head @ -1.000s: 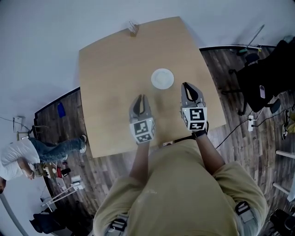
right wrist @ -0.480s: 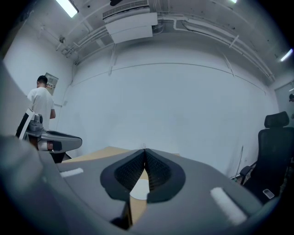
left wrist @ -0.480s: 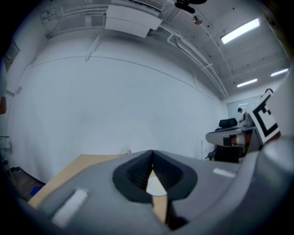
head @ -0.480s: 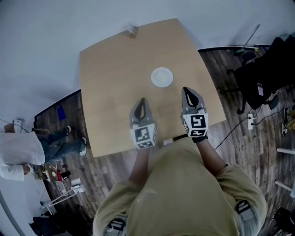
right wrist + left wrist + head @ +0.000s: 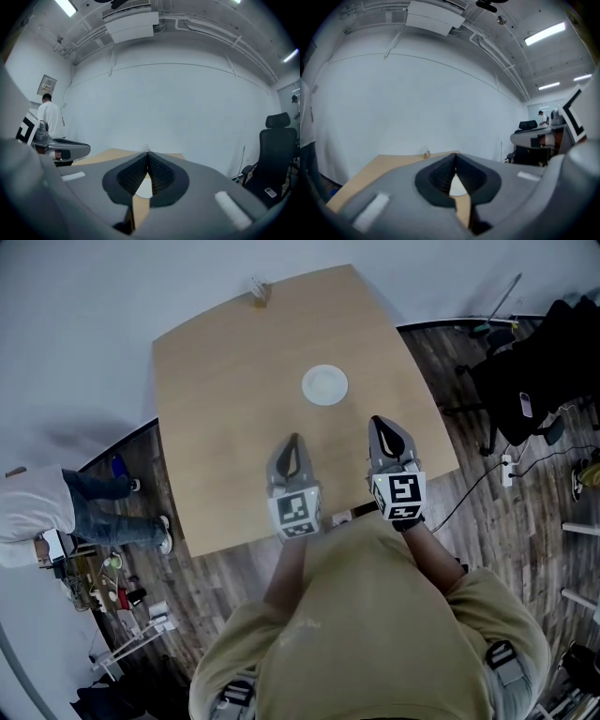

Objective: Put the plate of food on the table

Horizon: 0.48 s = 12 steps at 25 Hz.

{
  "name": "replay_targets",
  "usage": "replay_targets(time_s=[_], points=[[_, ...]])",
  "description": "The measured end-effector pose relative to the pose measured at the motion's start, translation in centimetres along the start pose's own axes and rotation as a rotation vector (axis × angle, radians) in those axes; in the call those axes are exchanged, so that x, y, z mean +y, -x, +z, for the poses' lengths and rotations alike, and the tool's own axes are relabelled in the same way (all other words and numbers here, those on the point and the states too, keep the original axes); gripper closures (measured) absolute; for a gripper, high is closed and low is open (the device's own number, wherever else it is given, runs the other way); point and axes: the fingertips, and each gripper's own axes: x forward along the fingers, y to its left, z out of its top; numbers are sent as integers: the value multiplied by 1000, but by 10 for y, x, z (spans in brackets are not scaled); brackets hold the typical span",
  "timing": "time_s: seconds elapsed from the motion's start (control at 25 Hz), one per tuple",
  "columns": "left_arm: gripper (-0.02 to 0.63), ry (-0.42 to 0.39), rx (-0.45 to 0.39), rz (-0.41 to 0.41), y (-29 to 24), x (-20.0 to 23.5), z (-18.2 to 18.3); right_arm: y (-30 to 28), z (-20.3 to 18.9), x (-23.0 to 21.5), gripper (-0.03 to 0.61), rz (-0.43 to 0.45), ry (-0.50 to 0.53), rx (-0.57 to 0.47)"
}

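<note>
- The white round plate [image 5: 324,385] sits flat on the light wooden bench [image 5: 216,381], a little past the bench's middle towards its far edge. What lies on the plate cannot be made out.
- The left claw [image 5: 292,440] hovers over the near half of the bench with its jaws pressed together and nothing between them. The plate lies at about 1 o'clock from it, well apart.
- In the left gripper view, the left claw [image 5: 455,157] shows its dark ribbed pads meeting at the tips. A pale sliver of the plate [image 5: 458,187] shows through the gap below them.
- The right claw [image 5: 379,422] hangs beside the left one, at its 3 o'clock, also pressed together and empty. The plate is at about 11 o'clock from it, apart.
- In the right gripper view, the right claw [image 5: 147,156] has its pads closed tip to tip, with the plate [image 5: 143,188] seen beyond them on the bench.
- A small pale object [image 5: 260,289] stands at the bench's far edge, at 11 o'clock from the plate.
- A person in a white top and blue jeans [image 5: 56,514] stands on the dark wood-plank floor [image 5: 469,474] at the bench's 8 o'clock.
- A black office chair [image 5: 525,381] stands at the bench's 3 o'clock.
</note>
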Motion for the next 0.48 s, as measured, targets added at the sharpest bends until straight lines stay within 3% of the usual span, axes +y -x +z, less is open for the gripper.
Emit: replay_targets(time_s=[0.48], points=[[614,48,31,-26,-21,-18,-10,12,-12,-25,574,-29,33,66]])
